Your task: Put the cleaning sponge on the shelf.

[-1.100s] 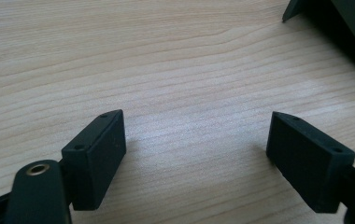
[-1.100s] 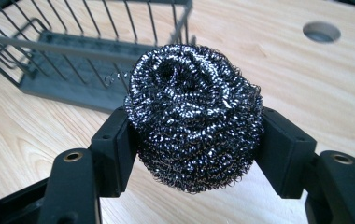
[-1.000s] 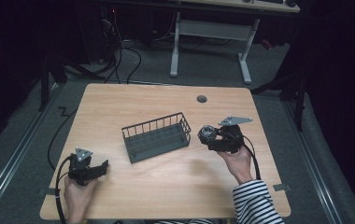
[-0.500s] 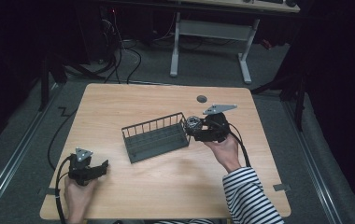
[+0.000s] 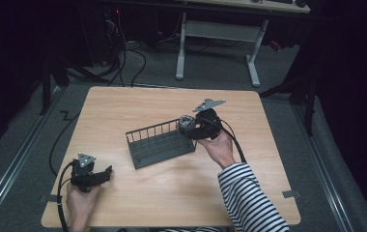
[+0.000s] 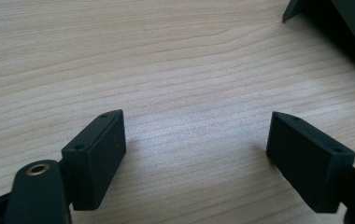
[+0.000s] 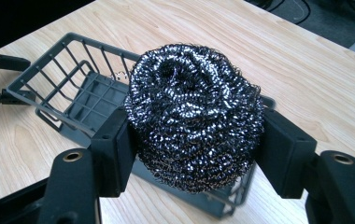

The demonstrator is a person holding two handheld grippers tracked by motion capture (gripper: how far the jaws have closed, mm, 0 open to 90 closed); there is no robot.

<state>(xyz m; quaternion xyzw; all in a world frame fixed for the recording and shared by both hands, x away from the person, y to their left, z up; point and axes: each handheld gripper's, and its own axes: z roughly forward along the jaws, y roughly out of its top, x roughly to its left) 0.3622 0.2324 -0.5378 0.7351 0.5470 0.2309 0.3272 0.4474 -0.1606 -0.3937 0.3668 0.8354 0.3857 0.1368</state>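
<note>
I am holding a steel wool scrubber (image 7: 194,116) in my right gripper (image 7: 192,140); its two black jaws are pressing on either side of the ball, which is bulging out above them. In the high view the right gripper (image 5: 191,128) is hanging over the right end of the wire basket (image 5: 160,143), with the scrubber (image 5: 186,123) sitting just above the basket's near right corner. My right hand (image 5: 218,147) is coming in from a striped sleeve (image 5: 251,198). Looking along the jaws, I am seeing the basket (image 7: 80,91) below and behind the scrubber, its barred walls and slotted floor lying on the table (image 7: 306,70).

My left gripper (image 6: 196,144) is resting with its jaws spread wide, nothing between them but bare wood grain of the table (image 6: 166,60). A dark corner of the basket (image 6: 334,28) is showing at the upper right of that view. From above, the left gripper (image 5: 90,174) is sitting near the table's front left corner, well apart from the basket, with my left hand (image 5: 80,200) behind it and its cable (image 5: 58,193) looping off the table (image 5: 172,193) edge.
</note>
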